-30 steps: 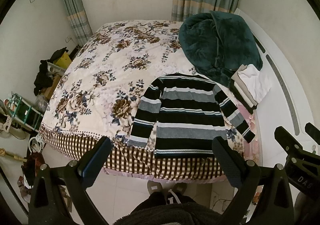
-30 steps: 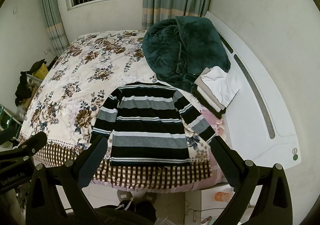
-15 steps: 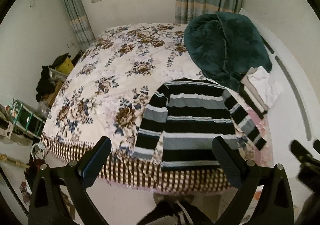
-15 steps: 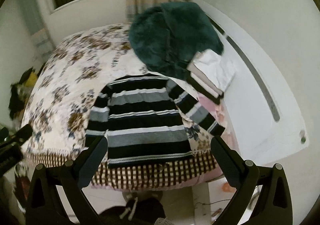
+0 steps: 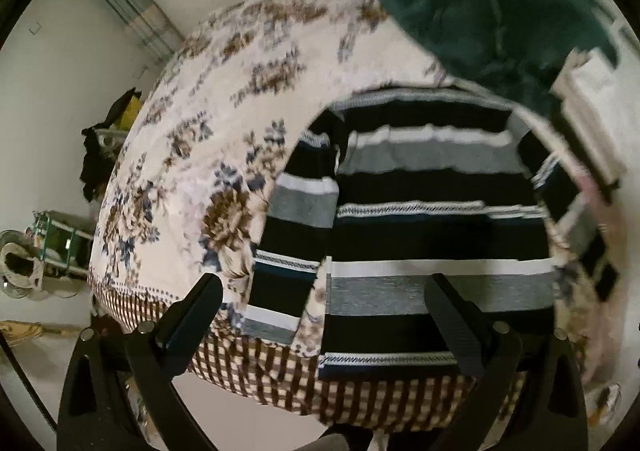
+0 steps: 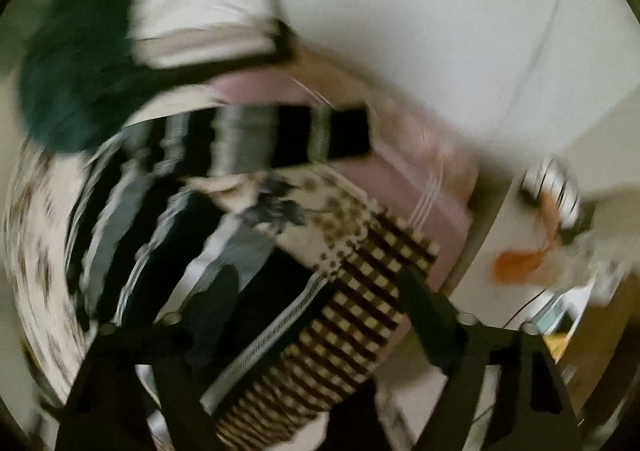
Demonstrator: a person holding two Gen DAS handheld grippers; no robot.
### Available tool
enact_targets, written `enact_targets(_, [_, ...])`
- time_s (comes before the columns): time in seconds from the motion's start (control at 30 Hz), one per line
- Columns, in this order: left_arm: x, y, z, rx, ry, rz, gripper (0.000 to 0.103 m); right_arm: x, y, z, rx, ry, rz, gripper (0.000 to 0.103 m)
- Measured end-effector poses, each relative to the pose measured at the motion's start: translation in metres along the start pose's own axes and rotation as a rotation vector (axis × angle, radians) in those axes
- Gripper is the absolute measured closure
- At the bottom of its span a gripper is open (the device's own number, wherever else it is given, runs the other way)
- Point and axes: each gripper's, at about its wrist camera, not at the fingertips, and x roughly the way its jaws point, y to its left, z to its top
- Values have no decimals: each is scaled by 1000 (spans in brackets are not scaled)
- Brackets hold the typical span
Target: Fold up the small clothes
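Striped sweater point(image 5: 436, 227) flat on bed point(image 5: 224, 131), hem at checkered foot edge, near headboard-side corner. Left gripper point(image 5: 324, 311) released, jaws wide over hem. Right gripper point(image 6: 316, 291) just been closing, nothing grasped; blurry.

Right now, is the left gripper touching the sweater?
Apart. The left wrist view shows the left gripper open above the flat sweater, the bed edge visible between its fingers, nothing pinched.
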Motion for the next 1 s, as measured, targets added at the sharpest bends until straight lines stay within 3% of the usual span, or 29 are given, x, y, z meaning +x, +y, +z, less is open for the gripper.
enact_targets(0.1, [54, -25, 7, -14, 74, 16, 0, 84, -34, 44, 195, 45, 4, 25])
enact_targets(0.27, [141, -61, 14, -9, 179, 42, 0, 194, -78, 102, 431, 30, -9, 25])
enact_targets(0.47, [211, -82, 20, -53, 243, 40, 0, 273, -86, 140, 516, 52, 23, 25])
enact_targets(0.53, [225, -84, 23, -63, 245, 38, 0, 280, -77, 143, 504, 17, 31, 40])
enact_targets(0.6, [236, -86, 25, -71, 245, 36, 0, 281, -62, 147, 450, -21, -7, 78])
enact_targets(0.67, [244, -82, 24, -80, 247, 40, 0, 273, -44, 148, 397, -99, -71, 96])
enact_targets(0.8, [256, -63, 26, -126, 237, 46, 0, 248, 2, 150, 277, -214, -125, 99])
enact_targets(1.0, [268, -13, 32, -226, 214, 64, 0, 173, 120, 142, 45, -373, -77, 99])
